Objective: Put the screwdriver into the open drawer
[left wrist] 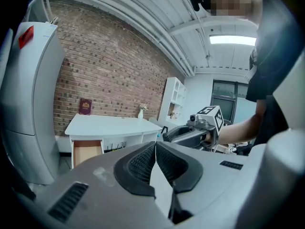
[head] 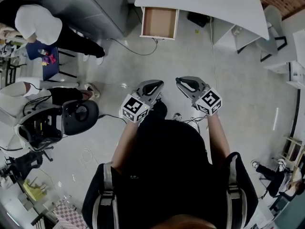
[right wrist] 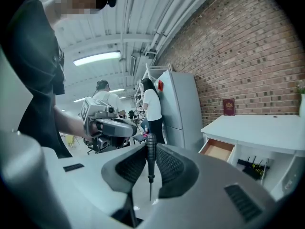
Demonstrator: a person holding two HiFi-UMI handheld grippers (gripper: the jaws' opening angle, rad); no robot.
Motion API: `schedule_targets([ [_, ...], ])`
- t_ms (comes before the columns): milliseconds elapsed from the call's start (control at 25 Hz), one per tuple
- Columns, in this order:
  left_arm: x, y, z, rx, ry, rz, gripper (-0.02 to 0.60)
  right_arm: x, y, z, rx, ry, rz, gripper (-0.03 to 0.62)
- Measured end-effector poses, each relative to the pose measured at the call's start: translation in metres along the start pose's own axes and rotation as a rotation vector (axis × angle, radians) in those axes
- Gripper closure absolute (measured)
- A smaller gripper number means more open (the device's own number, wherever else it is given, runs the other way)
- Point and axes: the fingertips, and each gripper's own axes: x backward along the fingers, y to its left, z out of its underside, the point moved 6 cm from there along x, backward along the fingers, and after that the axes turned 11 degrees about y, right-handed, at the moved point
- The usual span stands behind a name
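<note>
My right gripper [right wrist: 150, 149] is shut on a screwdriver [right wrist: 150, 162]. Its black ribbed handle sits between the pads and its thin metal shaft hangs down. In the head view the right gripper [head: 184, 82] and the left gripper [head: 155, 85] are held side by side in front of the person's body, over the floor. My left gripper [left wrist: 155, 145] has its pads together with nothing between them. The open drawer [head: 158, 23] juts out of the left end of a white desk [head: 209, 1], well ahead of both grippers. Its brown inside looks bare in the right gripper view [right wrist: 218, 150].
A tall grey cabinet [right wrist: 178, 111] stands left of the desk, with people [head: 38, 25] beyond it. An office chair [head: 78, 116] and cables [head: 138, 51] are on the floor to the left. A red book [left wrist: 85, 106] and small vase [left wrist: 140, 113] stand on the desk.
</note>
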Motion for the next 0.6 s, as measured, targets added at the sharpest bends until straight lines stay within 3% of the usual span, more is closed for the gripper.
schedule_targets([
  [600, -0.005, 0.057, -0.013, -0.012, 0.006, 0.048, 0.565, -0.038, -0.027, -0.024, -0.023, 0.009, 0.034, 0.471],
])
